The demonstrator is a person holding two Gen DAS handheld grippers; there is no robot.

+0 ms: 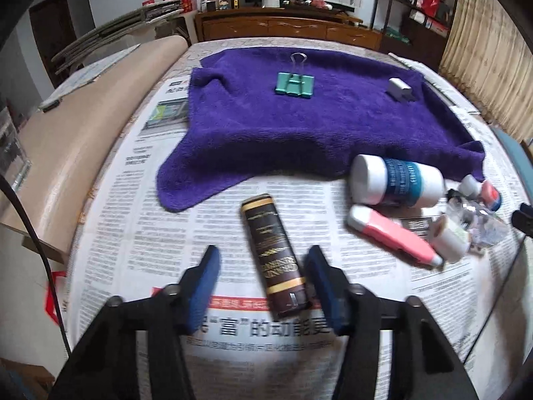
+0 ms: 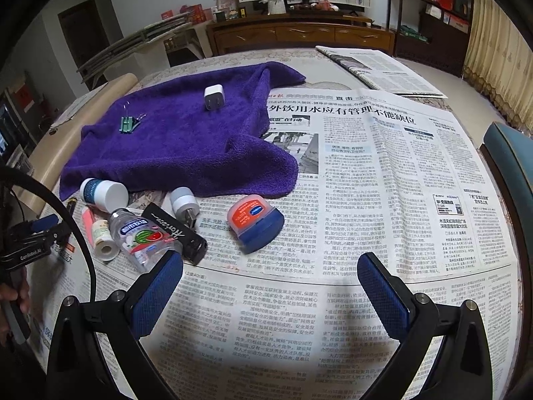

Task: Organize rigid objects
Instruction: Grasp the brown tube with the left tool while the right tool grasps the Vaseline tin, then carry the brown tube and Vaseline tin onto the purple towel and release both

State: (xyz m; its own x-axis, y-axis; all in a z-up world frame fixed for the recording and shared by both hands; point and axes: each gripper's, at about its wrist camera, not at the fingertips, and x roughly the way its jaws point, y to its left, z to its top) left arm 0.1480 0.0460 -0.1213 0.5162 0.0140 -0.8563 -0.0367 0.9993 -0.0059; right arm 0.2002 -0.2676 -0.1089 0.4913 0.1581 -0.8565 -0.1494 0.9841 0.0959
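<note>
A brown tube with gold print (image 1: 273,253) lies on the newspaper between the blue pads of my left gripper (image 1: 263,261). The right pad is close against the tube and the left pad (image 1: 208,266) stands off it. A purple towel (image 1: 299,126) behind it carries a teal binder clip (image 1: 294,83) and a white charger (image 1: 401,90). To the right lie a white bottle with a blue label (image 1: 396,180) and a pink tube (image 1: 393,233). My right gripper (image 2: 269,266) hangs open over bare newspaper, with an orange and blue jar (image 2: 255,223) just beyond it.
Left of the jar lie a black tube (image 2: 176,230), a clear bottle (image 2: 143,236) and a white plug adapter (image 2: 183,205). A folded newspaper (image 2: 379,70) lies at the back right. A blue chair (image 2: 509,166) stands at the table's right edge.
</note>
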